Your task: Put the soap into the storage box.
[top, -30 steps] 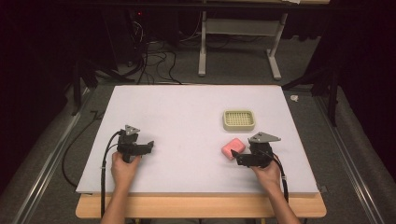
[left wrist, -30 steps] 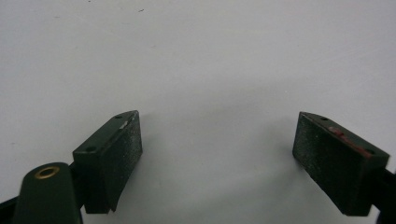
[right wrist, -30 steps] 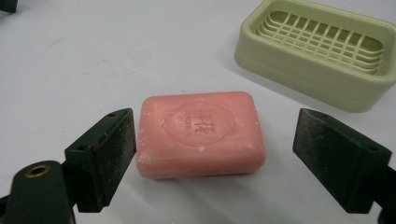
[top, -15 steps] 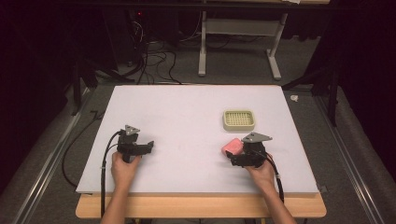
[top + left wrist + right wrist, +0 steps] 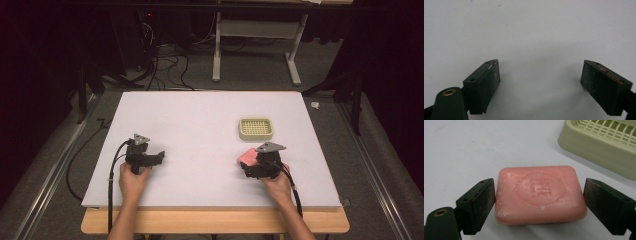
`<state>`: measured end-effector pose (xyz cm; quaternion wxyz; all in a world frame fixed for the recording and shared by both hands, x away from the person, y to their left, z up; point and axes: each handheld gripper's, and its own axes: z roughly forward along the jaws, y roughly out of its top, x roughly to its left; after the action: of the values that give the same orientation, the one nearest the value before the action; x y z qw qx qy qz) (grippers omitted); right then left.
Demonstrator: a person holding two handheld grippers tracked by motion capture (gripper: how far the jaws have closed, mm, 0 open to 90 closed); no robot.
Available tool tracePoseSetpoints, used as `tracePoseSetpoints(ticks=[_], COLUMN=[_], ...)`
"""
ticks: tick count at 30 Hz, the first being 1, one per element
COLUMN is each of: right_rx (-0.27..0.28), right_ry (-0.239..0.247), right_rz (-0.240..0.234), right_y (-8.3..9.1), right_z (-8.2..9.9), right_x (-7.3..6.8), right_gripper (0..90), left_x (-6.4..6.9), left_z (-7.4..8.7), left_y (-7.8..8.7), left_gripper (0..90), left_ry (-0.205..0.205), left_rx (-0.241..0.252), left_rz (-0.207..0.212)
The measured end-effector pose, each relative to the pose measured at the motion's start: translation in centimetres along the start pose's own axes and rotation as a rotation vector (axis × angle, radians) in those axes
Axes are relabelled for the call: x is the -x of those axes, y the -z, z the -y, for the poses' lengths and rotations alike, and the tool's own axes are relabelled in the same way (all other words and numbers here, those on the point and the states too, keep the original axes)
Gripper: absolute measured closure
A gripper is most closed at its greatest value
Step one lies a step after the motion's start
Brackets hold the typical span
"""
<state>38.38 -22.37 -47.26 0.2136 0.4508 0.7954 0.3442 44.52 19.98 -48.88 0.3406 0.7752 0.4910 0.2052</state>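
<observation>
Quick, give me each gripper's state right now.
Left gripper: open, holding nothing.
Right gripper: open, jaws either side of the pink soap, not clamped.

Both grippers are black blocks; the left gripper [image 5: 159, 157] and the right gripper [image 5: 248, 168] each carry a grey three-cornered plate on top and trail a black cable toward the table's [image 5: 200, 125] near edge; each jaw is a dark wedge with a rough pad and small screw holes; a brass-ringed hole sits beside the left jaw; the forearms are bare, no sleeves.
</observation>
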Motion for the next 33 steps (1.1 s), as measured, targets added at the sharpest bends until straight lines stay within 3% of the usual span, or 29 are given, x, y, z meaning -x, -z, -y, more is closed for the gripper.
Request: tracePoseSetpoints(ticks=[15, 19, 33], right_rx=[-0.048, -0.062, -0.055], right_ry=[0.016, 0.01, 0.001], right_rz=[0.009, -0.006, -0.014], right_y=[-1.1, -1.2, -1.3], right_z=[0.2, 0.3, 0.3], right_x=[-0.1, 0.0, 0.1], right_gripper=[12.1, 12.7, 13.6], left_x=[0.0, 0.0, 0.0], left_z=[0.0, 0.0, 0.0], left_y=[0.0, 0.0, 0.0], left_gripper=[16.0, 16.0, 16.0], left_ry=[-0.002, -0.001, -0.001], left_rx=[0.0, 0.0, -0.002], left_rz=[-0.002, -0.001, 0.0])
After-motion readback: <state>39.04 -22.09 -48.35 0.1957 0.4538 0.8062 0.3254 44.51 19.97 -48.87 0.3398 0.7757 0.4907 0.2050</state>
